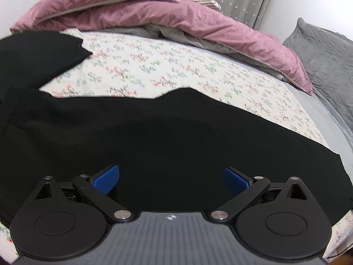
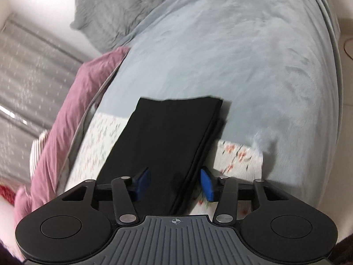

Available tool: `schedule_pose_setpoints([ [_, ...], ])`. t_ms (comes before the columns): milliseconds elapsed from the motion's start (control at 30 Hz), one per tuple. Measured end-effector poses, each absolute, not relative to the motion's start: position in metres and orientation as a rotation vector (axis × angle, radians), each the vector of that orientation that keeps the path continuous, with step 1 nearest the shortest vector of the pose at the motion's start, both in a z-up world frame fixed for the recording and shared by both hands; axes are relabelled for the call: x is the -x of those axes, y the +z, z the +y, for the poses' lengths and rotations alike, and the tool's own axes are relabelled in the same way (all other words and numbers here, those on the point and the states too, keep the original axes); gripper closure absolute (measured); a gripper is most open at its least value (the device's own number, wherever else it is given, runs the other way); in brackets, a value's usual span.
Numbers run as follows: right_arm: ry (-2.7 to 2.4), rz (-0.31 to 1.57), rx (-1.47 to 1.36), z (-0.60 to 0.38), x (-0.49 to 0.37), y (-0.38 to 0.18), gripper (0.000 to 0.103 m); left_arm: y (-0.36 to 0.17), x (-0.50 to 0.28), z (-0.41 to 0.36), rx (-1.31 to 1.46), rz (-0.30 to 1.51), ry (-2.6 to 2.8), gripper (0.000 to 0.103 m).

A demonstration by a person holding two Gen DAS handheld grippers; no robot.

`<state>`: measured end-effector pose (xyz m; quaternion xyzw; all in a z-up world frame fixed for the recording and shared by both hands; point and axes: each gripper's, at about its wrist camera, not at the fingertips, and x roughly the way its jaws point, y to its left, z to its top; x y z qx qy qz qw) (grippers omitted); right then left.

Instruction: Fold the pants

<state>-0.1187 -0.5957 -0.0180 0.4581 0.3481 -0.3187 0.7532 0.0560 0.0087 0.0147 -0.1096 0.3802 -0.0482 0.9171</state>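
Soft even indoor light; strong fisheye edge bending; right wrist view motion-blurred (left sharper).

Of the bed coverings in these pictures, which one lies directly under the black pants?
The white floral-print cloth: the black pants rest on it. The mauve crumpled duvet is heaped beyond them, and the plain pale-blue sheet lies mostly past the cloth's edge.

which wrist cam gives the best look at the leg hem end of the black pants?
Right wrist view. The pants run away from the right gripper, open, and the stacked leg layers end in a clear hem edge on the blue-grey sheet. Left wrist view shows only a broad black expanse beyond the open left gripper, with no hem end clearly identifiable.
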Motion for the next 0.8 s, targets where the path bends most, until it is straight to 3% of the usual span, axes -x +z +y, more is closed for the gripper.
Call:
schedule_pose_setpoints([
  [200, -0.712, 0.694, -1.076, -0.612, 0.119, -0.027, 0.059, 0.009, -0.054, 0.005, 0.251, 0.814, -0.109, 0.000],
  [267, -0.733, 0.697, -1.053, -0.613, 0.114, -0.027, 0.065, 0.008, -0.054, 0.004, 0.258, 0.821, -0.116, 0.000],
  [300, -0.738, 0.705, -1.027, -0.613, 0.112, -0.027, 0.071, 0.008, -0.054, 0.003, 0.261, 0.824, -0.120, 0.000],
  [333, -0.756, 0.716, -0.991, -0.611, 0.109, -0.025, 0.084, 0.008, -0.054, 0.003, 0.264, 0.826, -0.126, 0.000],
  [467, -0.737, 0.693, -0.865, -0.589, 0.101, -0.012, 0.093, 0.007, -0.052, -0.002, 0.273, 0.825, -0.160, 0.000],
  [800, -0.314, 0.776, -0.398, -0.453, 0.029, 0.024, 0.096, -0.004, -0.059, -0.004, 0.450, 0.867, -0.345, 0.000],
])
